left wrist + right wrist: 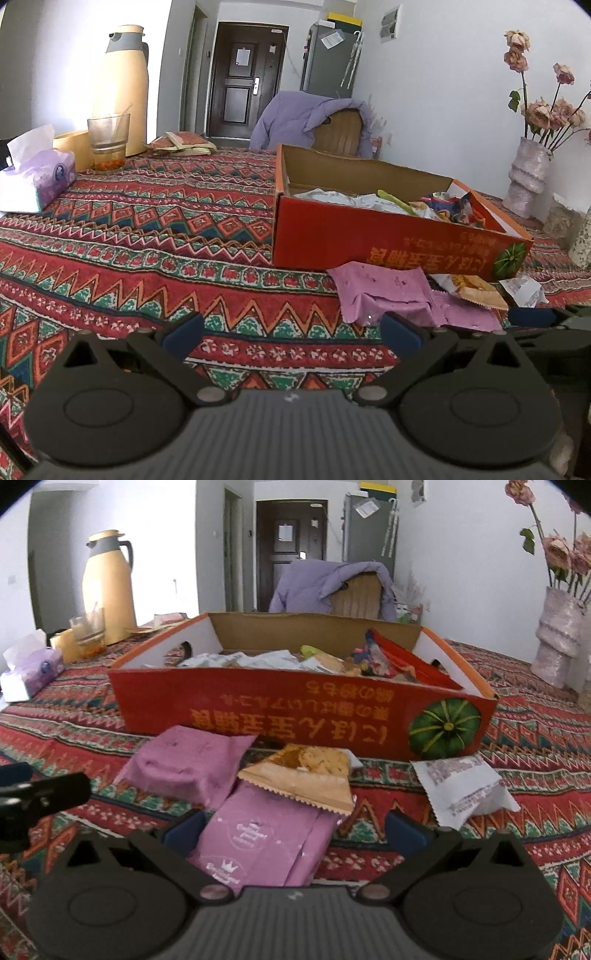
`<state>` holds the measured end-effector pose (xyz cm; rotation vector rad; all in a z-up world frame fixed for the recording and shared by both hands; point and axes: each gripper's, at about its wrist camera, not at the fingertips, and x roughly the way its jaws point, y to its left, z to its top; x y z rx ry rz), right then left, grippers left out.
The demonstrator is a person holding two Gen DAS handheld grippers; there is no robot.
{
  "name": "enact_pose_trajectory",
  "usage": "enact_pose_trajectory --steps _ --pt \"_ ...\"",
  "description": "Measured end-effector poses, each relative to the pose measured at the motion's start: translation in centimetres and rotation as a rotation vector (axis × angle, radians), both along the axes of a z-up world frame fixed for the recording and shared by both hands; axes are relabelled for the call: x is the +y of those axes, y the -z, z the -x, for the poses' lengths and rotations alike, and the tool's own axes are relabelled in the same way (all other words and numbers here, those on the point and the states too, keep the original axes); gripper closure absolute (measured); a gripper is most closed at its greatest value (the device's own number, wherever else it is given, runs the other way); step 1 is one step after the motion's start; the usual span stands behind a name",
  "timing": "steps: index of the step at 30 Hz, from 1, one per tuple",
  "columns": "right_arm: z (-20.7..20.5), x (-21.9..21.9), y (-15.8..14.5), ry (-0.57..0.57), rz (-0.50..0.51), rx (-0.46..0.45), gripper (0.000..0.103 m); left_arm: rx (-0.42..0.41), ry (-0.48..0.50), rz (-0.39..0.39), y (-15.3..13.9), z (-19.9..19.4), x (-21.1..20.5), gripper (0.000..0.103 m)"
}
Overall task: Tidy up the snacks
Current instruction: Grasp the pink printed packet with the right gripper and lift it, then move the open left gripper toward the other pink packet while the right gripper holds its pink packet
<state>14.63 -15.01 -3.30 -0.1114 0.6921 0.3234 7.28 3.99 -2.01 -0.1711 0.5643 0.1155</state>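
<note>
Only the right wrist view shows the white packet [466,790] before the red box [303,716]. Right gripper [293,830], jaws apart, straddles a purple packet [266,845]; left gripper [291,332], jaws apart, holds nothing.

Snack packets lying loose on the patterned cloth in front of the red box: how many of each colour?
Purple foil packets: 2
Tan cracker packet with serrated edge: 1
White printed packet: 1
Total: 4
</note>
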Motion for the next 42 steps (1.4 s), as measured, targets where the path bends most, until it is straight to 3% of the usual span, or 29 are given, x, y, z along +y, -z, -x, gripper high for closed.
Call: enact_pose_trajectory --steps 3,10,11,20,31,42 --pt "-0.1 -0.6 0.0 0.008 -0.019 0.011 0.005 0.001 -0.001 0.01 0.1 0.0 0.1 0.0" --pt "0.6 -1.3 -0.1 -0.041 -0.02 0.002 0.04 0.006 -0.002 0.026 0.2 0.0 0.3 0.0" --pt "0.7 -1.5 -0.1 -0.052 -0.021 0.002 0.042 0.007 -0.001 0.025 0.2 0.0 0.3 0.0" --pt "2.8 -4.3 -0.7 -0.086 -0.064 -0.02 0.042 0.011 -0.007 0.032 0.2 -0.1 0.4 0.0" --pt "5.4 -7.5 -4.0 -0.052 -0.116 -0.152 0.042 0.015 -0.02 0.021 0.2 0.0 0.3 0.0" --pt "3.8 -9.5 -4.5 0.026 -0.112 -0.209 0.042 0.034 -0.025 -0.007 0.1 -0.3 -0.1 0.0"
